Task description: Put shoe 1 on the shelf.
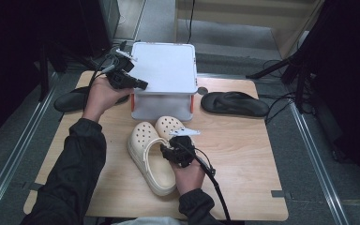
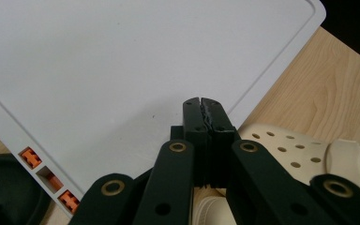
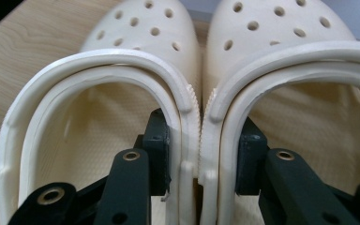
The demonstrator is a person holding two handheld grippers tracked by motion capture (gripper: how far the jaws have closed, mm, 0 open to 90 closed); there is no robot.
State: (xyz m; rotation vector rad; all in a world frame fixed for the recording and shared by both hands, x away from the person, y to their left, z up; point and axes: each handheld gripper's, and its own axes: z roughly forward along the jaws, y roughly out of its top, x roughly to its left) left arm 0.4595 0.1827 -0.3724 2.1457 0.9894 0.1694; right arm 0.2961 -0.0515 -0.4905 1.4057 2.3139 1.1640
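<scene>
Cream-coloured perforated foam clogs (image 1: 152, 152), a pair lying side by side, sit on the pale wooden desk (image 1: 243, 154) just in front of a white plastic two-tier shoe rack with orange connectors (image 1: 165, 79), toes toward the rack. The right hand-held gripper (image 1: 177, 151) reaches into the pair from the heel end: one black jaw is inside each clog, and the two touching inner walls are pinched between the pads (the right gripper view shows them pressed together, heel straps arching above). The left hand-held gripper (image 1: 140, 84) hovers at the rack's left edge, above its flat top shelf, its jaws fully closed on nothing. One black rubber flip-flop sandal (image 1: 234, 103) lies on the desk to the right of the rack; another black flip-flop sandal (image 1: 72, 101) lies to the rack's left, partly behind the person's left hand. Dark sleeves enter from the near edge.
</scene>
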